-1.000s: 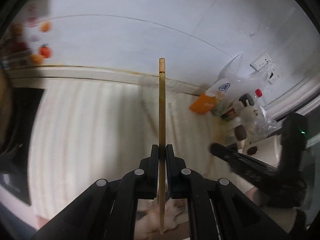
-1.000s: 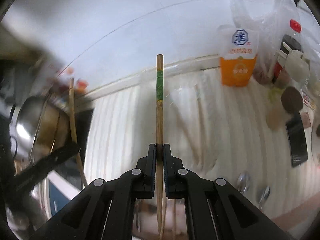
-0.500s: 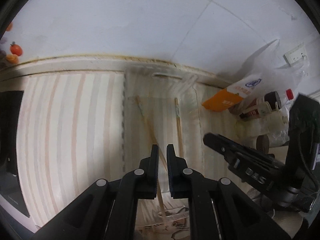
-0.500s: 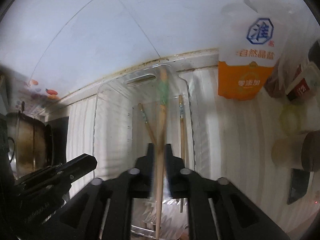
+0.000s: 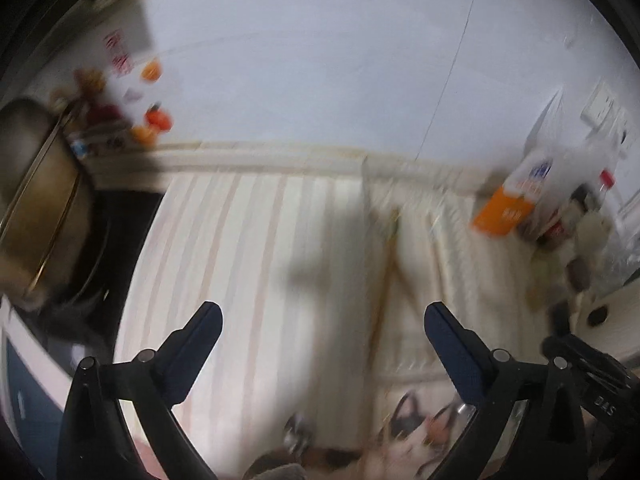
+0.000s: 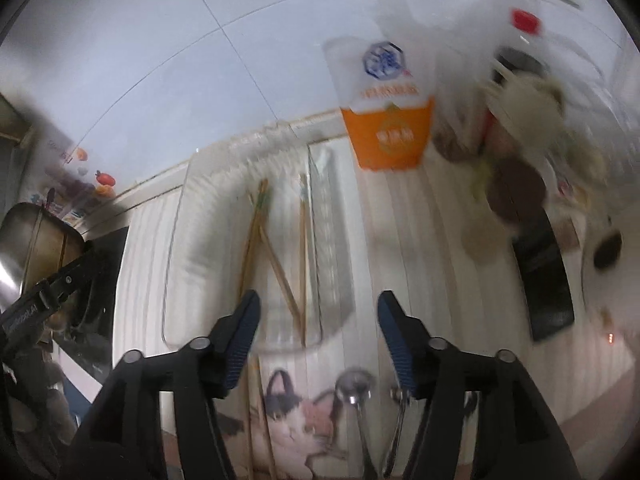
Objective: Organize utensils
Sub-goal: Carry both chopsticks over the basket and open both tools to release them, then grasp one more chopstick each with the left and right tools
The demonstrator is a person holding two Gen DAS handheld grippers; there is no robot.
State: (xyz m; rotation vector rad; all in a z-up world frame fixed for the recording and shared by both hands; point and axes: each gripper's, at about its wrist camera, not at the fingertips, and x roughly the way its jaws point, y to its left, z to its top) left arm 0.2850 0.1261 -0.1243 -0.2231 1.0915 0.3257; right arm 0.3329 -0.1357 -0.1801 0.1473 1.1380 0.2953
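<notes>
Several wooden chopsticks lie in a clear plastic tray on the striped counter; one shows blurred in the left wrist view. My right gripper is open and empty just in front of the tray. My left gripper is open and empty above the counter, left of the tray. Two metal spoons and more chopsticks lie on a cat-print mat near the front edge. A spoon shows in the left wrist view too.
An orange and white carton, bottles and jars stand at the back right. A dark phone lies at right. A steel pot sits on a black stove at left. The white tiled wall is behind.
Both grippers let go of their chopsticks, which now lie in the tray, and opened wide. Both have pulled back from the tray toward the front.
</notes>
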